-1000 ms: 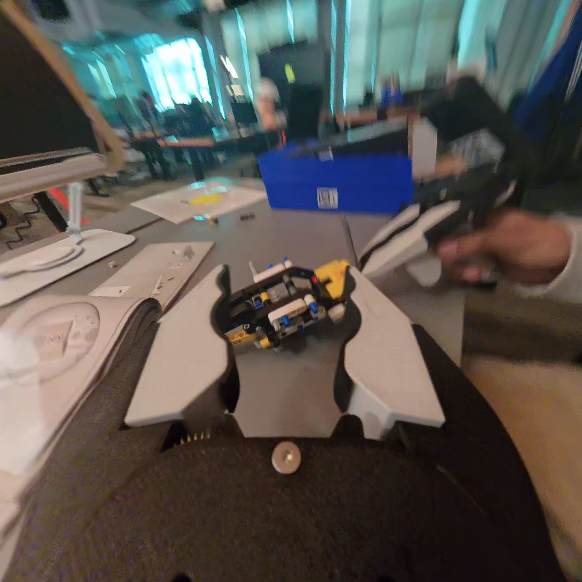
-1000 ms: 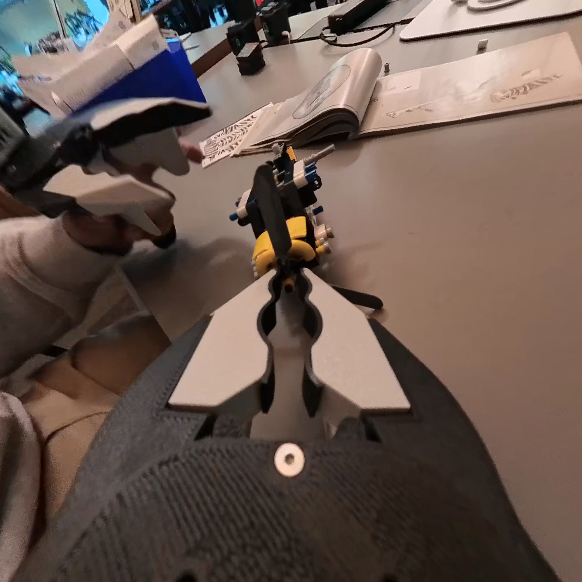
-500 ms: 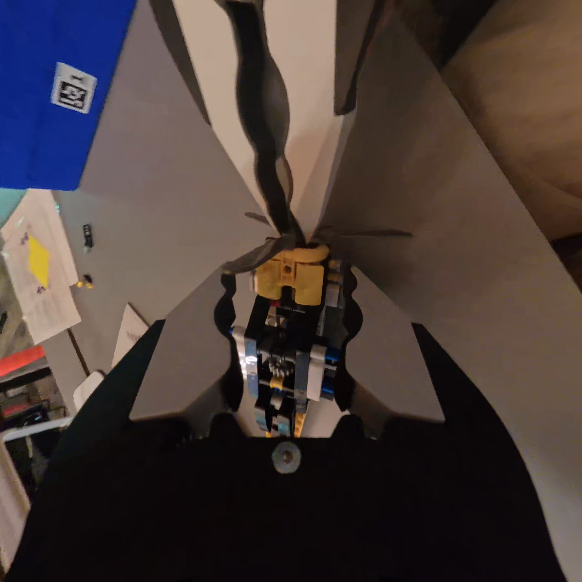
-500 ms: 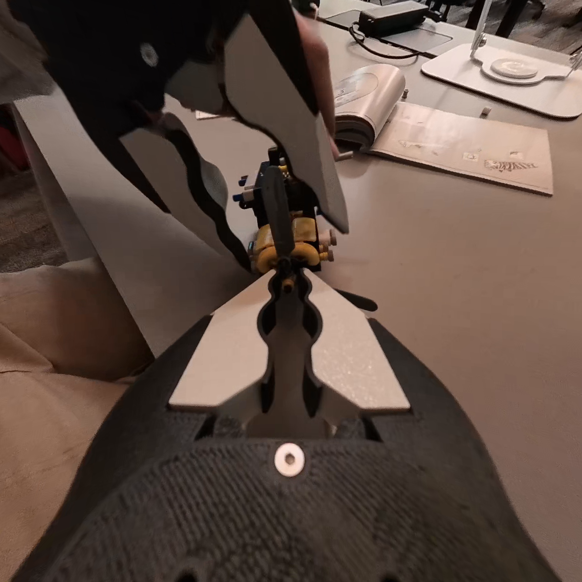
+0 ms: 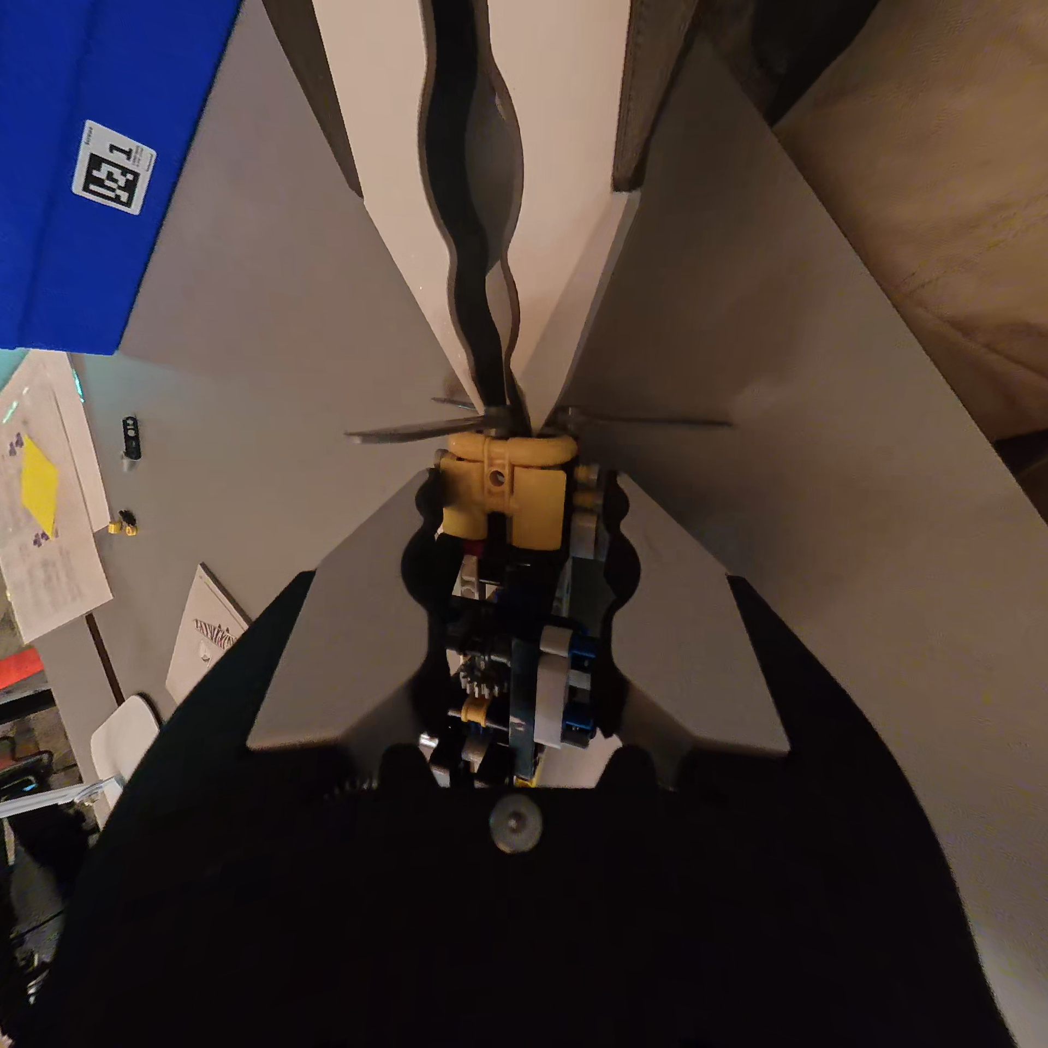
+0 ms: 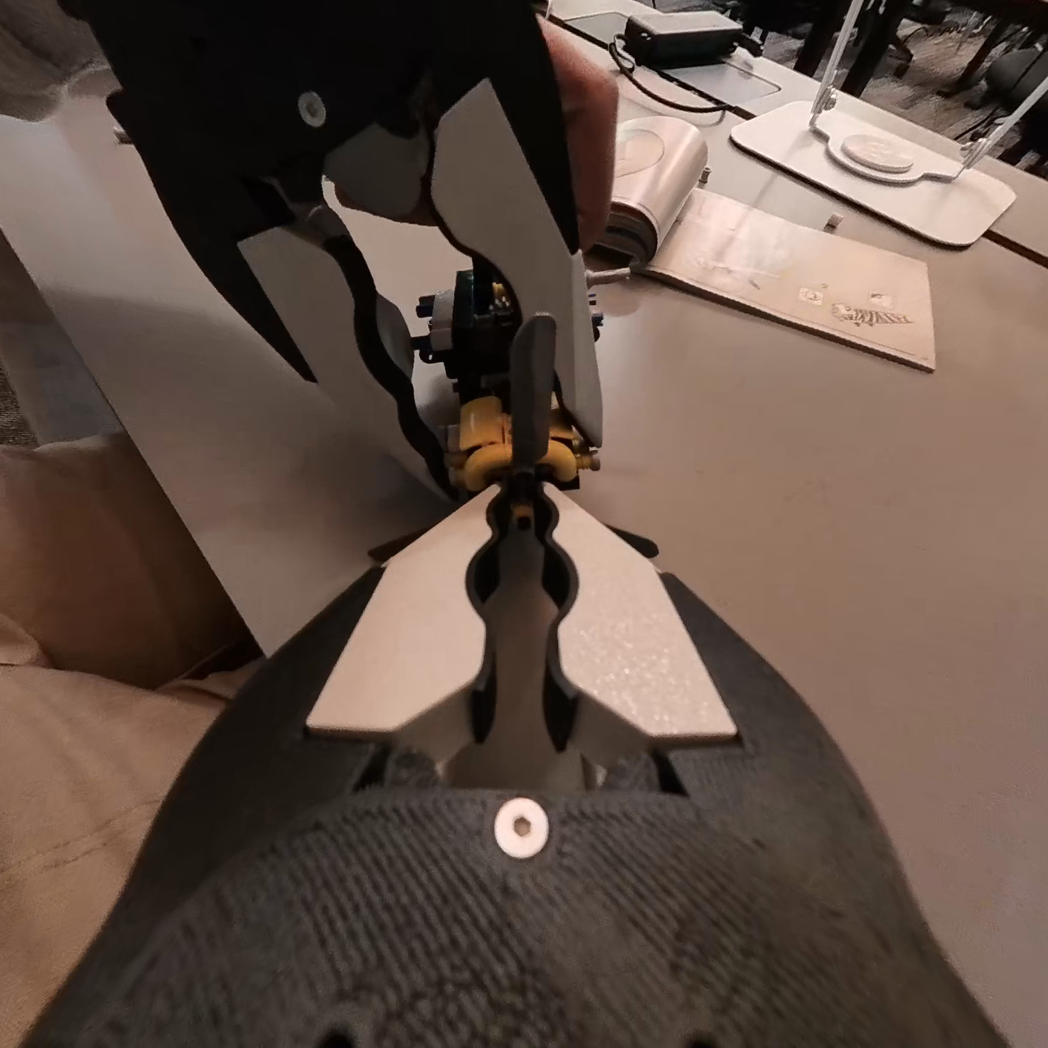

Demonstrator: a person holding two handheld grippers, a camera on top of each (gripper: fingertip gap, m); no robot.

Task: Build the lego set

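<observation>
The lego model (image 5: 499, 493), black with a yellow front and blue pins, rests on the grey table (image 6: 794, 510). My left gripper (image 5: 524, 482) reaches down over it, and its jaws press on both sides of the model. In the right wrist view this gripper (image 6: 513, 453) comes in from the upper left. My right gripper (image 6: 522, 490) is shut on the hub of a grey propeller (image 6: 533, 385) at the model's yellow front (image 6: 482, 436). In the left wrist view it (image 5: 499, 408) enters from the top, with the blades (image 5: 408, 432) spread to both sides.
A blue bin (image 5: 68, 170) stands beyond the model. Loose small parts (image 5: 130, 436) and a printed sheet (image 5: 39, 499) lie near it. An open instruction booklet (image 6: 765, 266) and a white stand base (image 6: 879, 153) lie further back. The table edge (image 6: 170, 510) is close on the left.
A second ago my left gripper was open, low and level around the model. It has swung over the top and closed on it. My right gripper stays shut on the propeller.
</observation>
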